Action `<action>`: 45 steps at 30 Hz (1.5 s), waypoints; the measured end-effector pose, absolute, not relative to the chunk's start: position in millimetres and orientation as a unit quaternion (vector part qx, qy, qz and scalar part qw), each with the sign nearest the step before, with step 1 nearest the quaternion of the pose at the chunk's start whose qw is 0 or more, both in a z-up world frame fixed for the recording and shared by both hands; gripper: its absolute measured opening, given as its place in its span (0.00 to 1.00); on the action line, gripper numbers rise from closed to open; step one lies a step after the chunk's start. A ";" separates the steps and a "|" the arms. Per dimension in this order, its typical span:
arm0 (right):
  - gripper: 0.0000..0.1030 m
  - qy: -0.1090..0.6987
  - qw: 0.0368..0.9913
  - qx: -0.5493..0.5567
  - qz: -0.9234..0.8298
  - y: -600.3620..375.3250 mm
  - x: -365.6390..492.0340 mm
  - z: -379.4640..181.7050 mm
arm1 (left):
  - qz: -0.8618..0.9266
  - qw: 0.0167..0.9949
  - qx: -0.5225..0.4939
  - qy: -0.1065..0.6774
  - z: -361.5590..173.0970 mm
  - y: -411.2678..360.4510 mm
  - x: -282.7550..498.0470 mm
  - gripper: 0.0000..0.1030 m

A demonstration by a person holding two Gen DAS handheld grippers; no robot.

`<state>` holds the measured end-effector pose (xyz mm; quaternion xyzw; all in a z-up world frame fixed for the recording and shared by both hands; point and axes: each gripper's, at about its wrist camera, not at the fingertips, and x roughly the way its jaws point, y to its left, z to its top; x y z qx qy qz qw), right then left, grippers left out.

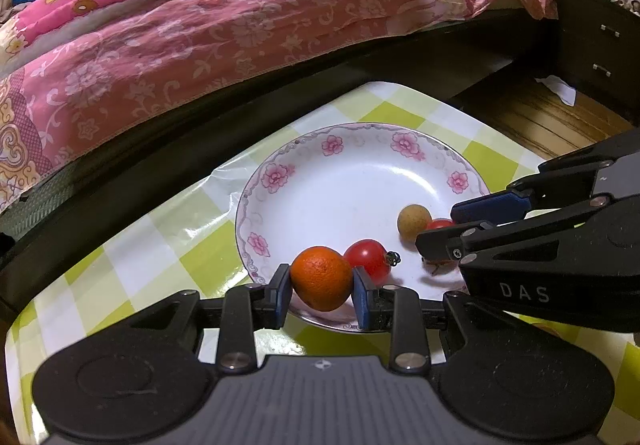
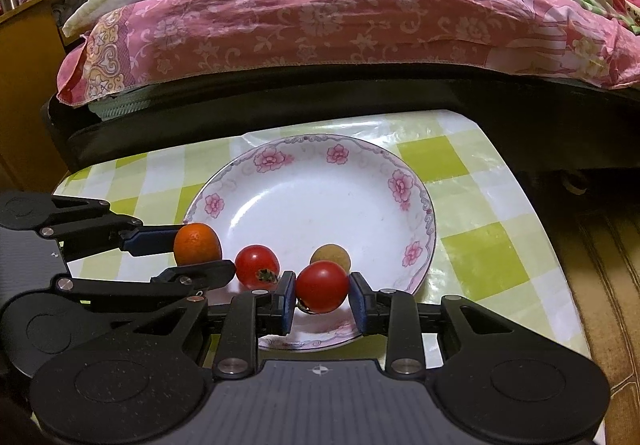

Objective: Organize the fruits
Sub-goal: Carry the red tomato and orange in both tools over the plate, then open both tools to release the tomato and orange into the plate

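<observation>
White floral-rimmed ceramic plate (image 2: 416, 205) on the desk held a red tomato (image 2: 256, 265) and tan round fruit (image 2: 330, 256). Left tool (image 1: 322, 287) pinched a small orange mandarin (image 1: 321, 277) over the near rim; right tool (image 2: 322, 299) pinched a second red tomato (image 2: 322, 286), mostly hidden in left view.

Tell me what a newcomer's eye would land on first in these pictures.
First comes the white flowered plate on the green-checked tablecloth, with a bright pink quilt on the bed behind it. Over the plate's near edge the left gripper clamps an orange and the right gripper has a red tomato between its fingers. A second tomato and a small tan fruit lie on the plate.
</observation>
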<state>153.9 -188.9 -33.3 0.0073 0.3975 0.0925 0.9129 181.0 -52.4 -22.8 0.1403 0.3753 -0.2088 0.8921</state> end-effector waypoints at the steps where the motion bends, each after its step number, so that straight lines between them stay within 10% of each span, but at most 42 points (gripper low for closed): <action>1: 0.28 0.397 0.913 0.007 0.092 -188.5 153.6 -33.3 | -0.209 0.892 0.140 0.376 -22.7 -52.4 181.2 0.37; 45: 0.32 0.376 0.923 0.013 0.084 -197.7 142.3 -21.3 | -0.216 0.901 0.132 0.353 -8.4 -49.4 167.0 0.43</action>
